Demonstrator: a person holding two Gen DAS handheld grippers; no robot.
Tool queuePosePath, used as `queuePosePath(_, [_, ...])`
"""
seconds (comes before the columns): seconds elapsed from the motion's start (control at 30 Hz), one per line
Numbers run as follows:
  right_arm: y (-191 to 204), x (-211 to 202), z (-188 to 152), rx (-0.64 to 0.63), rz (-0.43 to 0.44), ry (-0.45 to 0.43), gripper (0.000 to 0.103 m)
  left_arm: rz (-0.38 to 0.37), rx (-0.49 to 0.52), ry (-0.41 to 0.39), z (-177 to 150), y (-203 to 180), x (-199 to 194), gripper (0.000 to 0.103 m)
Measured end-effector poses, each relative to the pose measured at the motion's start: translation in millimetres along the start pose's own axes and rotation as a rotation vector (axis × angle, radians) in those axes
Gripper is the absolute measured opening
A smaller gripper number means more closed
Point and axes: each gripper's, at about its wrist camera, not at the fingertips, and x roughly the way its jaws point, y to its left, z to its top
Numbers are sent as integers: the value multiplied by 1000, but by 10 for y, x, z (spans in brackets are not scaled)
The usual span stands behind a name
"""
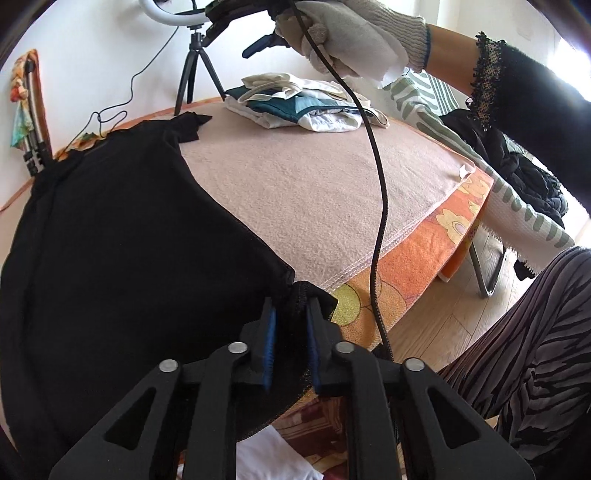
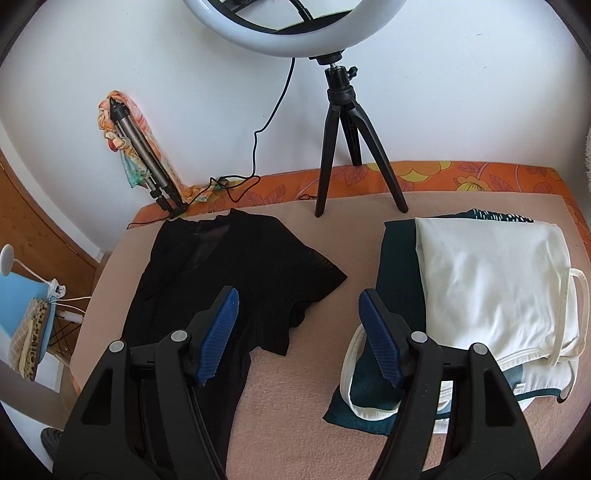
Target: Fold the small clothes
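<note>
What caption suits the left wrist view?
Left tongs pinch the black top's corner on the pink blanket.

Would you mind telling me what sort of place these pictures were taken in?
Probably a room in a home, set up for filming. A ring light on a tripod stands by a white wall, folded clothes lie on a blanket over a floral cover, and the floor is wood.

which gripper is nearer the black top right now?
Left. The left gripper is shut on the black top at its near corner; the right gripper hangs open above it, not touching.
</note>
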Motion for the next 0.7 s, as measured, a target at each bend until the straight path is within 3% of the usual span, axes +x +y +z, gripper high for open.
queuePosePath(0.2, [46,553,128,-3,-22,59,70,-75,-138,-40,19,231,-95,5])
queuePosePath(0.43, [-15,1114,290,61,-61,119,70,-111,-220,-111,100,354,-302,5])
queuePosePath(0.7, [-192,1622,274,106,-203,191,70,-132,-257,-124,52,428,-300,5])
